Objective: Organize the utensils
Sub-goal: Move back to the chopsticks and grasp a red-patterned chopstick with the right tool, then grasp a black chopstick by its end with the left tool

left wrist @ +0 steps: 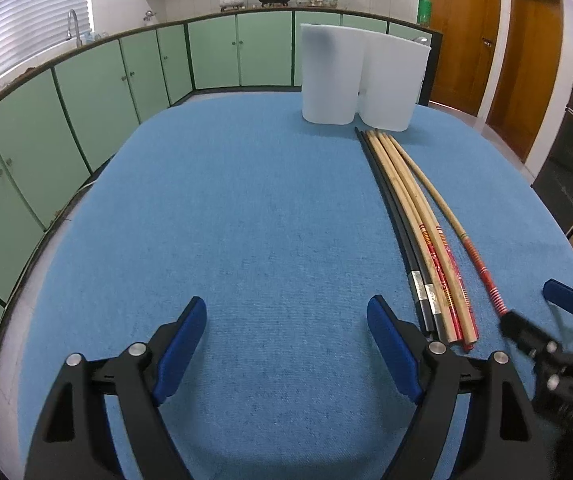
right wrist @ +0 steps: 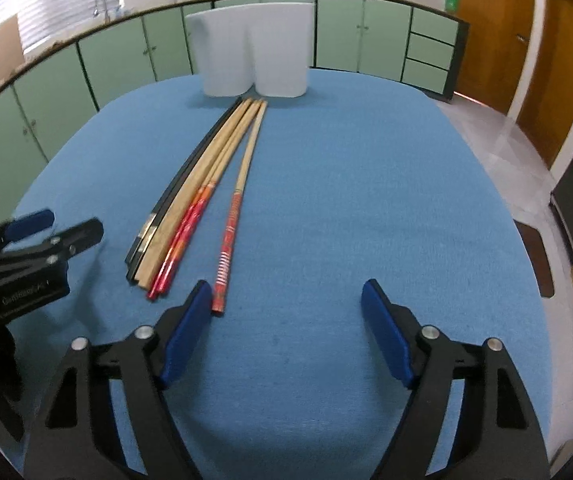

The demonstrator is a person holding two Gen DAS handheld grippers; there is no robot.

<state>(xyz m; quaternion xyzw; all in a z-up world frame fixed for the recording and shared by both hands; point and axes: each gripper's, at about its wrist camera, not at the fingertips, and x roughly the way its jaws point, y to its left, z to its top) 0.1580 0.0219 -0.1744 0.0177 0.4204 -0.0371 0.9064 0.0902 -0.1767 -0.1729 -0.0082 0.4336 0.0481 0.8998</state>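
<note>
Both grippers, left (left wrist: 286, 320) and right (right wrist: 286, 304), low over the table (left wrist: 246, 220) (jaws spread, empty).

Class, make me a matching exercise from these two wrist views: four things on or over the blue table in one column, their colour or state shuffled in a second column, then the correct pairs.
Column A
1. utensil holder
2. lone chopstick
3. black chopsticks
4. right gripper

Column B
a. open, holding nothing
b. lies apart from the bundle, red patterned end
c. white, standing at the far end
d. outermost of the bundle, silver band

Pairs: 1-c, 2-b, 3-d, 4-a
</note>
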